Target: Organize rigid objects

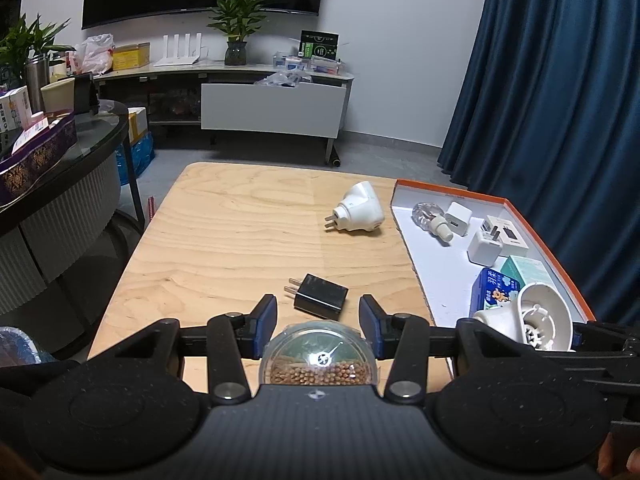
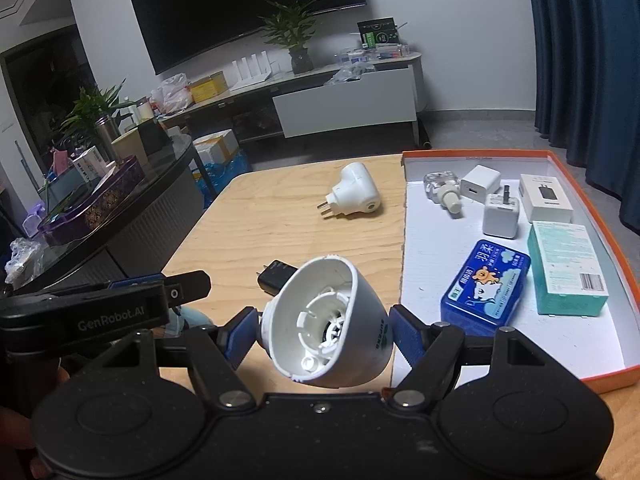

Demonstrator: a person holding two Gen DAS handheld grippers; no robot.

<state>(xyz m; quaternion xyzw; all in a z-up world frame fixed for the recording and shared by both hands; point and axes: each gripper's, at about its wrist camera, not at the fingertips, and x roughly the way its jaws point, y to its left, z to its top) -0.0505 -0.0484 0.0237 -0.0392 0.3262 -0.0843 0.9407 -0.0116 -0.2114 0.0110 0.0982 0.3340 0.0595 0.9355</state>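
My left gripper [image 1: 318, 322] is open; a clear round container of brown beads [image 1: 318, 360] sits between its fingers near the base, not squeezed. A black plug charger [image 1: 320, 295] lies just ahead on the wooden table [image 1: 224, 240]. A white plug adapter [image 1: 360, 208] lies farther back. My right gripper [image 2: 320, 332] is shut on a white cone-shaped housing [image 2: 324, 320], held above the table's near edge, left of the orange-rimmed tray [image 2: 580, 184]. The housing also shows in the left wrist view [image 1: 532, 320].
The tray holds a small glass bottle [image 2: 442, 188], two white chargers [image 2: 480, 184], a white box [image 2: 546, 198], a blue tin [image 2: 486, 288] and a teal box [image 2: 566, 272]. A dark glass table with boxes [image 1: 48, 148] stands left. Blue curtain hangs right.
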